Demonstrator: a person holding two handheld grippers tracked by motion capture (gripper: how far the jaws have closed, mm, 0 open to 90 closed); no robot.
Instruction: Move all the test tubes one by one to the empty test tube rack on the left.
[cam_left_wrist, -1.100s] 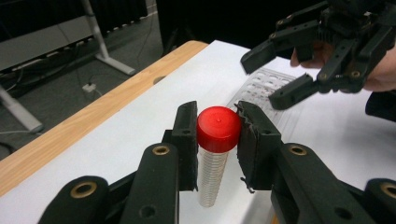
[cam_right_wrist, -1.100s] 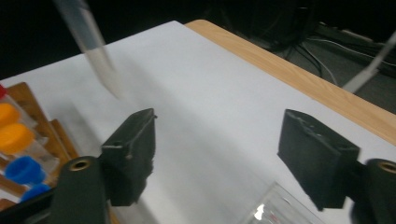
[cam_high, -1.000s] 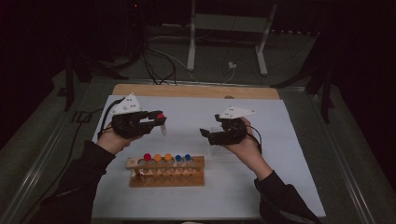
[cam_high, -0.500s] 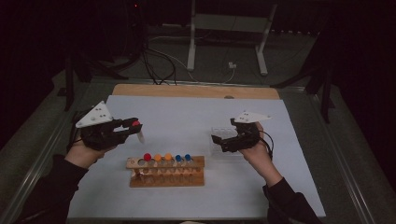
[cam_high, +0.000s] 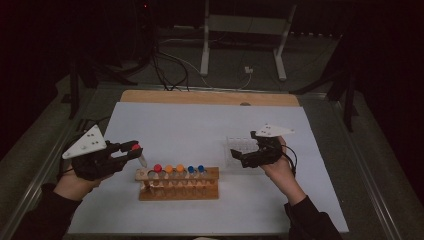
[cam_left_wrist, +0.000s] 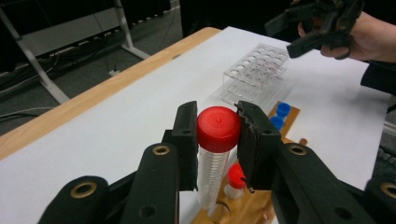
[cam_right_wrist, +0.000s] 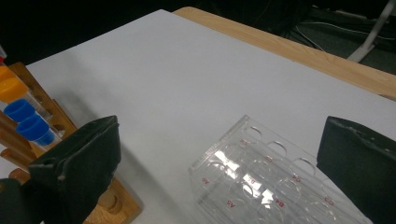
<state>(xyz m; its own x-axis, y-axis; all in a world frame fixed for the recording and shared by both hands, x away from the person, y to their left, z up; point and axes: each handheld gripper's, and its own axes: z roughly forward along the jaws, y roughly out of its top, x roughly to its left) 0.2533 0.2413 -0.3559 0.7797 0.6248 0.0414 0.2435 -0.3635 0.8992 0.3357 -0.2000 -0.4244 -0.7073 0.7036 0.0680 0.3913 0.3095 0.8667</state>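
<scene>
My left gripper (cam_high: 131, 149) is shut on the red cap of a clear graduated tube (cam_high: 141, 159), which hangs tilted just above the left end of a wooden tube rack (cam_high: 177, 192). In the left gripper view the pads (cam_left_wrist: 189, 133) press on both sides of the cap, and the tube (cam_left_wrist: 212, 172) hangs over the rack's end hole. The rack holds tubes with red (cam_high: 157, 168), orange and blue (cam_high: 196, 169) caps. My right gripper (cam_high: 243, 158) is open; its jaws have just been opening. A clear plastic rack (cam_right_wrist: 261, 182) lies low between them, untouched.
The white sheet (cam_high: 200, 125) covers most of the wooden table (cam_high: 210, 96). The clear rack (cam_high: 239, 149) lies right of the wooden rack. Cables and a metal stand (cam_high: 205, 45) are on the dark floor beyond the far edge.
My left gripper has carried the red-capped tube left and toward me, to the wooden rack's left end. My right gripper has drifted right and slightly nearer.
</scene>
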